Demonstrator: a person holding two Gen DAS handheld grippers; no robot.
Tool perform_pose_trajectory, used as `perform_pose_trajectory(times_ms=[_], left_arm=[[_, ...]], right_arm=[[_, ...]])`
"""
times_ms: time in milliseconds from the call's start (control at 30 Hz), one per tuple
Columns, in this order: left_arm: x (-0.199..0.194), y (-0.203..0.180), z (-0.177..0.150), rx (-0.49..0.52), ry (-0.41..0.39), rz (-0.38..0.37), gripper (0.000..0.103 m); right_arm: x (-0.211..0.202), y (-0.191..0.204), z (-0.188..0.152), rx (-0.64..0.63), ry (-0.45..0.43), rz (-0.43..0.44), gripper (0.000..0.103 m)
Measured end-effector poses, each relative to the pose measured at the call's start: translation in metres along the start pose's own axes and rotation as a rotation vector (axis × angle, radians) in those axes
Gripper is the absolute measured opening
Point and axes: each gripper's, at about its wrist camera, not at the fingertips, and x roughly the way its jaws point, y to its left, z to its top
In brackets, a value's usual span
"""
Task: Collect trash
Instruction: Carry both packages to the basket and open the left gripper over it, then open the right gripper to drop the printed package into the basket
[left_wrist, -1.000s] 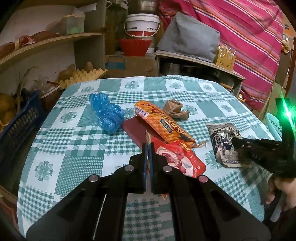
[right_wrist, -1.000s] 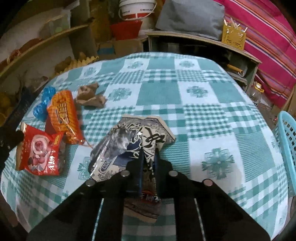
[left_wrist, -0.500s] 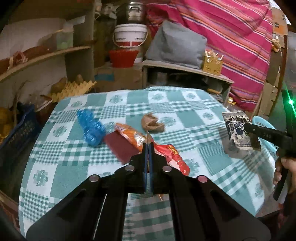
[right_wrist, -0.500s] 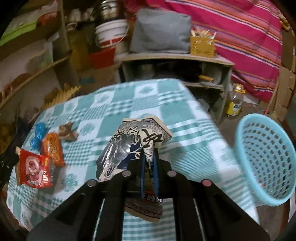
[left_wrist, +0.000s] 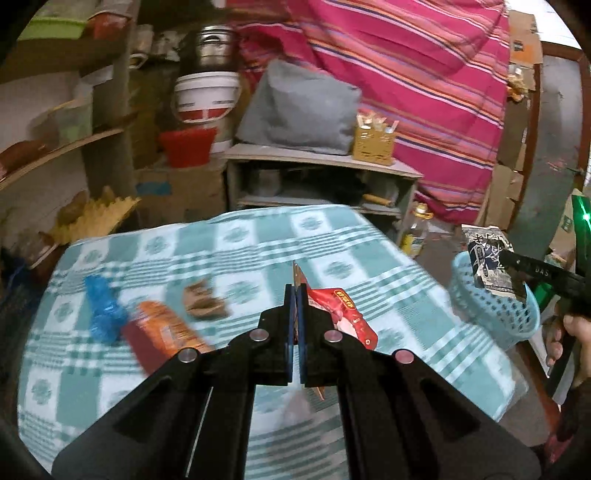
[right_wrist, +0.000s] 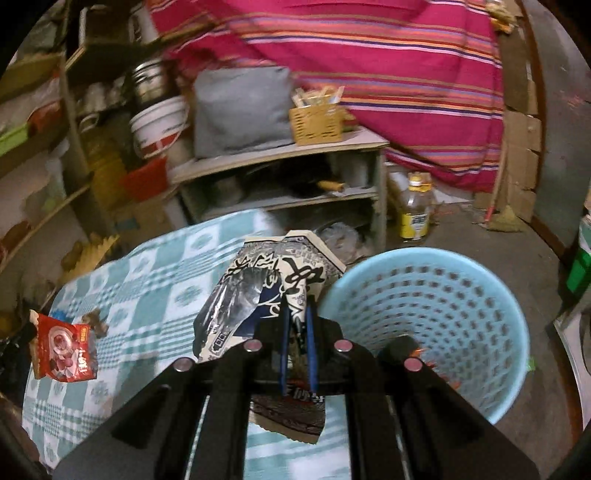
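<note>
My left gripper (left_wrist: 295, 291) is shut on a red snack wrapper (left_wrist: 341, 314) and holds it in the air above the table; the wrapper also shows in the right wrist view (right_wrist: 64, 349). My right gripper (right_wrist: 297, 314) is shut on a black-and-white foil wrapper (right_wrist: 266, 288), held beside the rim of the light blue basket (right_wrist: 461, 291). In the left wrist view the right gripper (left_wrist: 517, 275) holds that wrapper (left_wrist: 487, 254) over the basket (left_wrist: 495, 317). An orange wrapper (left_wrist: 166, 325), a blue plastic bag (left_wrist: 101, 310) and a brown crumpled paper (left_wrist: 203, 299) lie on the table.
The table has a green checked cloth (left_wrist: 229, 251). A dark red flat packet (left_wrist: 142, 345) lies under the orange wrapper. Behind stand a grey shelf unit (right_wrist: 280, 177), a bottle on the floor (right_wrist: 415, 210), a white bucket (left_wrist: 205, 96) and a striped pink cloth (left_wrist: 406, 74).
Both grippers have lifted and swung right with their wrappers. The red wrapper is now off the table. The foil wrapper has moved from above the table to the basket's rim.
</note>
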Motion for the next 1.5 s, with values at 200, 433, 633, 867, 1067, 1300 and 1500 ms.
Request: perform_pose_trajectory(times_ms=[200, 433, 633, 867, 1067, 1300, 1500], left_arm=[[0.029, -0.058, 0.011, 0.032, 0.002, -0.070, 0.000], [0.059, -0.125, 0.024, 0.078, 0.004, -0.153, 0.000], [0.077, -0.181, 0.035, 0.131, -0.007, -0.226, 0.000], [0.101, -0.228, 0.036, 0.160, 0.006, -0.292, 0.000], [0.120, -0.256, 0.034, 0.198, 0.032, -0.303, 0.000], [0.135, -0.266, 0.028, 0.198, 0.075, -0.300, 0.026], [0.139, -0.251, 0.025, 0.164, 0.087, -0.262, 0.054]], right_arm=[[-0.013, -0.062, 0.010, 0.048, -0.038, -0.073, 0.008], [-0.017, -0.121, 0.010, 0.100, -0.046, -0.163, 0.008], [-0.016, -0.156, 0.003, 0.158, -0.044, -0.194, 0.008], [-0.014, -0.176, 0.001, 0.216, -0.055, -0.209, 0.008], [-0.012, -0.175, -0.001, 0.215, -0.053, -0.209, 0.008], [-0.009, -0.174, -0.002, 0.220, -0.039, -0.208, 0.008], [-0.007, -0.172, -0.002, 0.206, -0.030, -0.216, 0.008]])
